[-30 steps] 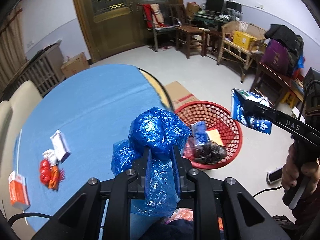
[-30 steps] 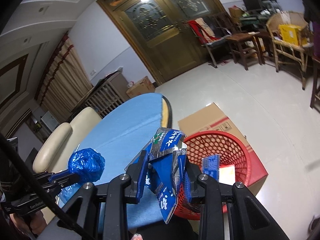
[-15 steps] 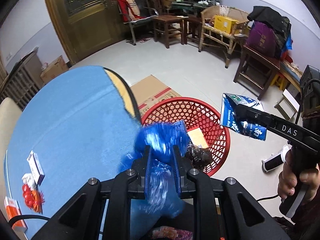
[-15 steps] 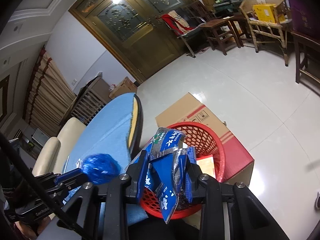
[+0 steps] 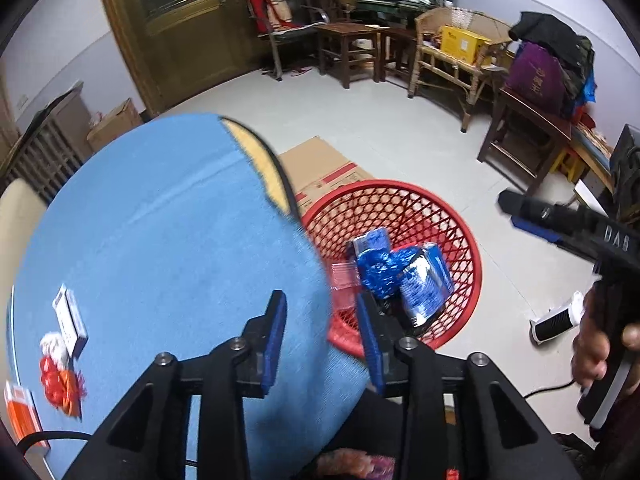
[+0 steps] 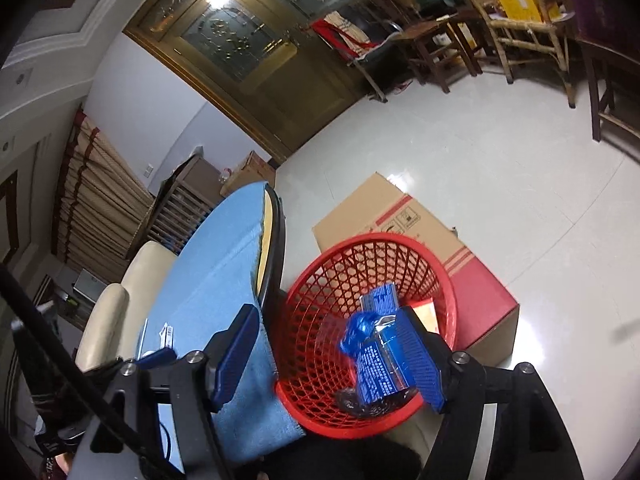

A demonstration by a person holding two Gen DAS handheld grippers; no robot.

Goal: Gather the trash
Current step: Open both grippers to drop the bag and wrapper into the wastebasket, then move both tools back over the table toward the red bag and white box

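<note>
The red mesh basket stands on the floor beside the blue-clothed round table. A crumpled blue plastic bag and a blue drink carton lie loose inside it. My left gripper hovers over the table's edge, its jaws opening with nothing between them. My right gripper hangs above the basket, jaws opening; the bag and carton sit below, free of its pads. A white box, a red wrapper and an orange box lie on the table.
A cardboard box lies behind the basket. A cream chair stands at the table's far side. Wooden chairs and tables line the back wall. A white device lies on the floor near a person's hand.
Both grippers have opened. The blue bag left my left gripper and the carton left my right one; both now lie in the red basket. Both hands sank towards the basket.
</note>
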